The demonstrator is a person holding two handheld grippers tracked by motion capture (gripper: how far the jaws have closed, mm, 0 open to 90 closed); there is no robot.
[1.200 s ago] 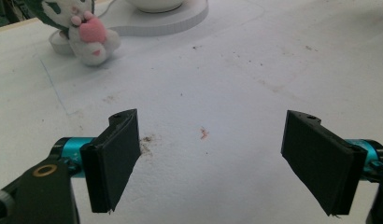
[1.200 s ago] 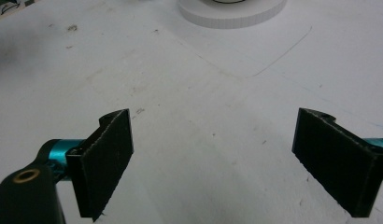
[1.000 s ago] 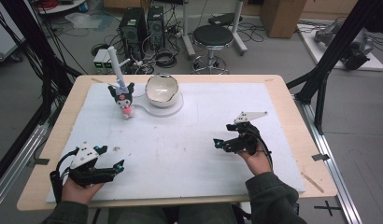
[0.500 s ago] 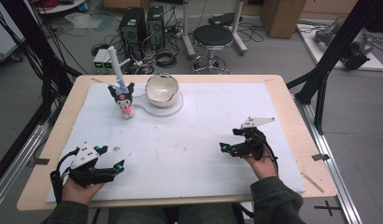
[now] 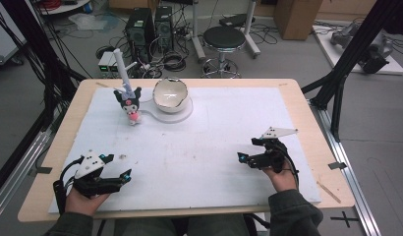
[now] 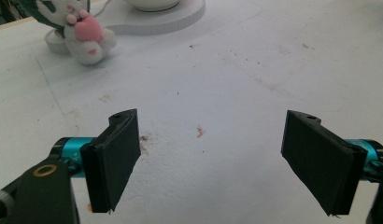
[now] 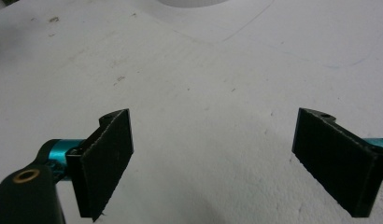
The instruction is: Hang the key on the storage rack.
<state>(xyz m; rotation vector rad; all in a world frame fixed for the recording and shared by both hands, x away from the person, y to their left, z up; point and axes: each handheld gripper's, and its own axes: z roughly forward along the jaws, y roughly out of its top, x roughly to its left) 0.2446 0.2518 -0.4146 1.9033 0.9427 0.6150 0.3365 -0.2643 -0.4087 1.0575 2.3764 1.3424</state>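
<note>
High view first: the table (image 5: 307, 128), a wooden top under a white foam sheet (image 5: 224, 128), carries few items. At 11 o'clock on the sheet sits a white bowl (image 5: 171, 94) on a flat white stand (image 5: 182, 114); just beside it, toward 10 o'clock, stands a small plush doll (image 5: 129, 102) with a white stick rising behind it.

Change noted: the right claw (image 5: 244, 160) has drawn back toward the person over the past second, from mid-right of the sheet to 4 o'clock, near the front edge. The left claw (image 5: 122, 178) has held its place at 7 o'clock. Judgement: both hands are at rest positions, well apart from the bowl and doll, so no grasp is under way.

Claw state: in the left gripper view the left claw's jaws stand wide apart with nothing between them, and the doll lies ahead at the upper left. In the right gripper view the right claw (image 7: 213, 163) is likewise spread and holds nothing.

Surface: the sheet is scuffed, with small stains and faint pen lines. Room: grey floor, a round black stool (image 5: 224, 42), computer cases and loose cables beyond the far edge.
</note>
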